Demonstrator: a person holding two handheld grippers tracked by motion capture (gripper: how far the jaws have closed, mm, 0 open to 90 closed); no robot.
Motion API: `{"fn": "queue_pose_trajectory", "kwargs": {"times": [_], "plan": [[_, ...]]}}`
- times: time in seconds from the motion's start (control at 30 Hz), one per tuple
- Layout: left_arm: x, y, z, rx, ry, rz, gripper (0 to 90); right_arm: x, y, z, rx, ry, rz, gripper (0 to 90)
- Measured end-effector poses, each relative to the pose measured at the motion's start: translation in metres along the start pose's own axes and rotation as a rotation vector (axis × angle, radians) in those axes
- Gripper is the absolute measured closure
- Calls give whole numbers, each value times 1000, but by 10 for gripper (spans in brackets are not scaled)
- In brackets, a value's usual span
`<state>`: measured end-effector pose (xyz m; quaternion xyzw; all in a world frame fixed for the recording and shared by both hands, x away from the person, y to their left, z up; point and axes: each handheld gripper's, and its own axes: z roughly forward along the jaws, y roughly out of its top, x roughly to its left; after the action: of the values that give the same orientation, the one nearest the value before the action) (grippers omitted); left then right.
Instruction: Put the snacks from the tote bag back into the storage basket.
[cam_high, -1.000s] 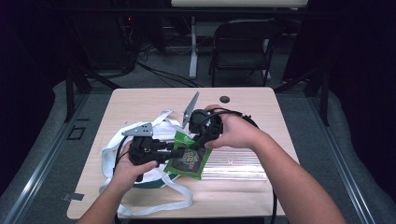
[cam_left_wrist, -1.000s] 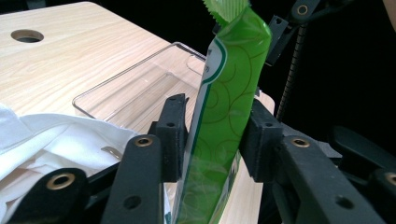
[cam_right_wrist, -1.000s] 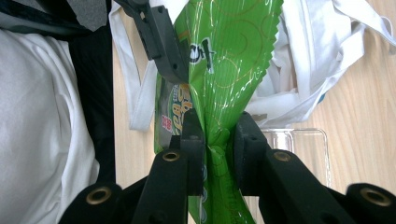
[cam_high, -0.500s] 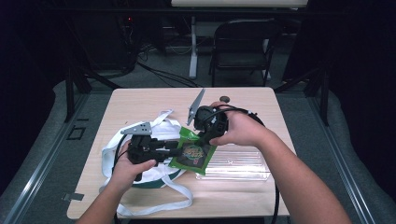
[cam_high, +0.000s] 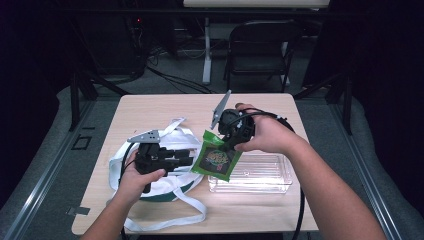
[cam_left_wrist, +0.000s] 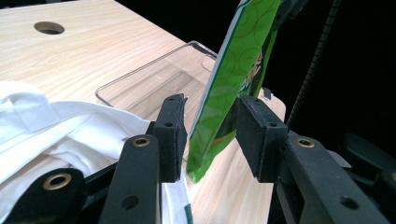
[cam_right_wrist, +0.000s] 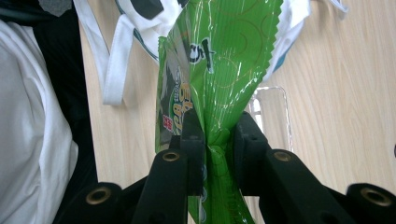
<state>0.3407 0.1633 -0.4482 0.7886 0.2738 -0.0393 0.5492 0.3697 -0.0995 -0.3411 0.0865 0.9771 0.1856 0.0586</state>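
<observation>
High view: I am holding the right gripper (cam_high: 231, 144) above the table (cam_high: 150, 107), its jaws clamped on the top edge of the green snack packet (cam_high: 216, 160). The packet is hanging over the left end of the clear plastic tray (cam_high: 260, 172). My left gripper (cam_high: 189, 159) is lying level over the white cloth bag (cam_high: 165, 182), pointing at the packet's left side.

Left gripper view: my jaws are standing apart with the lower corner of the green snack packet (cam_left_wrist: 224, 93) between them. The pads (cam_left_wrist: 170, 135) are not pressing on it; I am seeing a gap on each side. The clear plastic tray (cam_left_wrist: 154, 81) is lying behind, the white cloth bag (cam_left_wrist: 56, 126) at the left.

Right gripper view: my jaws are pinching the crimped end of the green snack packet (cam_right_wrist: 219, 70), the film bunching between the pads (cam_right_wrist: 192, 135).
</observation>
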Motion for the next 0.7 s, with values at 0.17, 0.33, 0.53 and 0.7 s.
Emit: {"fn": "queue_pose_trajectory", "kwargs": {"times": [0.17, 0.33, 0.53, 0.7], "plan": [[2, 0, -2, -4, 8, -4, 620, -4, -5, -3, 12, -22, 8, 770], [4, 0, -4, -11, 15, -12, 623, -7, -10, -6, 20, -43, 22, 770], [7, -1, -6, -18, 27, -18, 623, -14, -19, -8, 50, -69, 38, 770], [9, -1, -8, -23, 34, -23, 623, -20, -25, -10, 66, -93, 47, 770]]}}
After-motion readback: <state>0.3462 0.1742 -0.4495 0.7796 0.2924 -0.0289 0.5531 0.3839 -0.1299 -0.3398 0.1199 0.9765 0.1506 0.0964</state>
